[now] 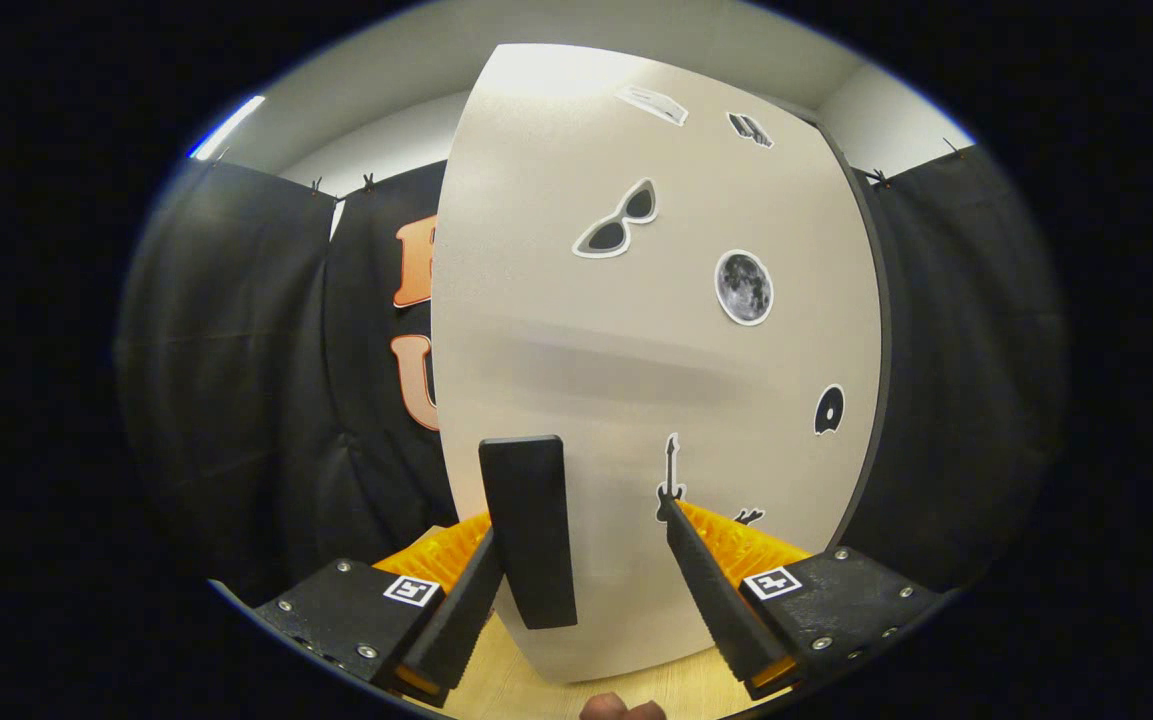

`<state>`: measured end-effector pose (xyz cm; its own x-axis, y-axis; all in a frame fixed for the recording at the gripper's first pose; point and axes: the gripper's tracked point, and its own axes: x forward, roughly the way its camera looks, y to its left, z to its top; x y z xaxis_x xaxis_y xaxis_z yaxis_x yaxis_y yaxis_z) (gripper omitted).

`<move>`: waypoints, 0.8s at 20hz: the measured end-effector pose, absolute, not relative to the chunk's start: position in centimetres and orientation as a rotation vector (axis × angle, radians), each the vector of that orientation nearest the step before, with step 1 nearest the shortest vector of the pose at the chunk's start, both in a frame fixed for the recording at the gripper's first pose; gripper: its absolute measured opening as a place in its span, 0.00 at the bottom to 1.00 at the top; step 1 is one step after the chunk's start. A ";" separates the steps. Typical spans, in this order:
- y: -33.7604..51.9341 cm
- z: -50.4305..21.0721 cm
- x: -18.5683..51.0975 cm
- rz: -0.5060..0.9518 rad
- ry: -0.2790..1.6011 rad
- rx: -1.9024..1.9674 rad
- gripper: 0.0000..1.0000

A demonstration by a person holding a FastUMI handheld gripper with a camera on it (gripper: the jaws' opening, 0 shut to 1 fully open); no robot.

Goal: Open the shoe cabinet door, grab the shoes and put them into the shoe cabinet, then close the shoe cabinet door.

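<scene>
black cloth drapes the booth on both sides, with pale wall and ceiling above and a strip of light wooden surface at the very bottom. close in, the gripper has its jaws spread wide and released, gripping nothing. its fingers are black, ribbed wedges backed by orange plastic, each carrying a small square marker.

between the jaws, hard against the left finger, stands the door handle: a black, matte, flat-faced bar with its long axis upright. the left finger looks to be touching or almost touching its left side; the right finger stands well apart from it, so the handle lies left of centre in the gap. to my eye, a closing grip would first need the jaws shifted left.

beyond the handle rises the shoe cabinet door, a smooth, pale grey, faintly speckled panel with a dark right edge. it looks shut or nearly so. stickers dot it: sunglasses, a moon, a guitar.
</scene>
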<state>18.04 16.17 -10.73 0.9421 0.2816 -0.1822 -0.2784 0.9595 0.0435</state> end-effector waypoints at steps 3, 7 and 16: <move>16.5 -10.8 18.6 0.289 0.181 0.021 0.95; 17.0 -11.0 19.1 0.273 0.185 0.042 0.97; 18.0 -11.1 20.3 0.279 0.160 0.074 0.97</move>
